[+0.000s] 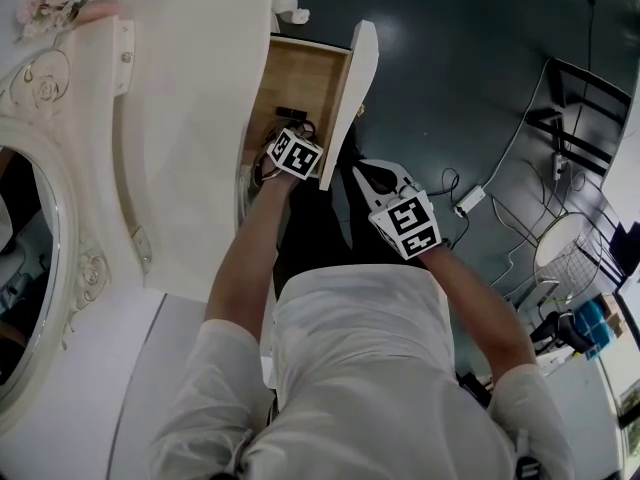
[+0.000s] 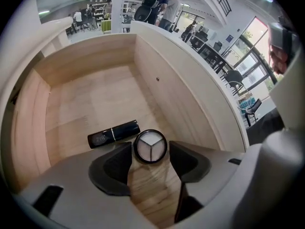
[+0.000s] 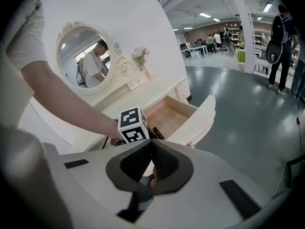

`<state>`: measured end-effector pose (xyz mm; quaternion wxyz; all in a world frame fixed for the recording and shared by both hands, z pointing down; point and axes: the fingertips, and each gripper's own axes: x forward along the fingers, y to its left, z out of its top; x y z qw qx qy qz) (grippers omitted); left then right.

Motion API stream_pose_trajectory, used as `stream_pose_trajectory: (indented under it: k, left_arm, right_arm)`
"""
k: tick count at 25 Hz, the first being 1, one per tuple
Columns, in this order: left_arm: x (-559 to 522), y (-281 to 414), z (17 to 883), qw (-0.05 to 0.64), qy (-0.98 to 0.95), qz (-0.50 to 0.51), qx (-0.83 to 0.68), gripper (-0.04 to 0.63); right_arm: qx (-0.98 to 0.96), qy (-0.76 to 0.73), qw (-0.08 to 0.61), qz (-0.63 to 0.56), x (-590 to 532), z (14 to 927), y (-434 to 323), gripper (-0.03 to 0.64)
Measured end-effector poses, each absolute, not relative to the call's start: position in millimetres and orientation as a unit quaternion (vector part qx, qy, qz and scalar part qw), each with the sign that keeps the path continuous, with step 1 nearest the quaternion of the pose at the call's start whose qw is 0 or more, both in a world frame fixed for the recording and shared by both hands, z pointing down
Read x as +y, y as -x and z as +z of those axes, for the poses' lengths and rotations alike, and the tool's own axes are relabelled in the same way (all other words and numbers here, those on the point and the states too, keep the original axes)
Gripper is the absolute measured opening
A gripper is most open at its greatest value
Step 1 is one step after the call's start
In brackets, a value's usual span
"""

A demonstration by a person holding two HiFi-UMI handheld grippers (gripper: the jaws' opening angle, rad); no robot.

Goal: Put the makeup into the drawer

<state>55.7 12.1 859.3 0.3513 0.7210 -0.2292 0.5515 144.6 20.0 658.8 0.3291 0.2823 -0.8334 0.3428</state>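
Down in drawer (image 2: 95,99), round compact (image 2: 150,146) between released left tongs (image 2: 150,148), right tongs (image 3: 151,147) clenched

the open pale wooden drawer (image 2: 90,94) is matt inside, with fine straight grain. on the drawer's floor, a black plastic lipstick tube (image 2: 113,133) is glossy. touching it, a round black-rimmed compact (image 2: 150,146) has a shiny clear lid. around the drawer, the cream dressing table (image 1: 190,118) looks smooth and painted.

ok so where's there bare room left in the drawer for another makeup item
The drawer floor is bare across its full width from the black tube back to the rear wall. It is crowded at the front, where the round compact lies inside the open left claw, right beside the tube.
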Motion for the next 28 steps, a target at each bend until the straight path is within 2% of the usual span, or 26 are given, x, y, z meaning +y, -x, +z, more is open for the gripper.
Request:
stream_pose_trajectory:
  k: [7, 12, 21, 28]
  left_arm:
    - [0, -52, 836, 0.359, -0.718, 0.525, -0.284, 0.263]
    - [-19, -51, 785, 0.344, -0.733, 0.468, -0.355, 0.261]
    - [-19, -13, 661, 0.316, -0.717, 0.351, -0.513, 0.152]
    - [5, 46, 567, 0.282, -0.701, 0.241, -0.609, 0.062]
  right_arm:
    - [-0.851, -0.253, 0.331, 0.320, 11, 652, -145, 0.025]
    - [-0.869, -0.227, 0.332, 0.287, -1, 636, -146, 0.025]
    - [-0.894, -0.216, 0.315, 0.233, -28, 589, -148, 0.025]
    - [-0.913, -0.258, 0.254, 0.188, -45, 526, -131, 0.024]
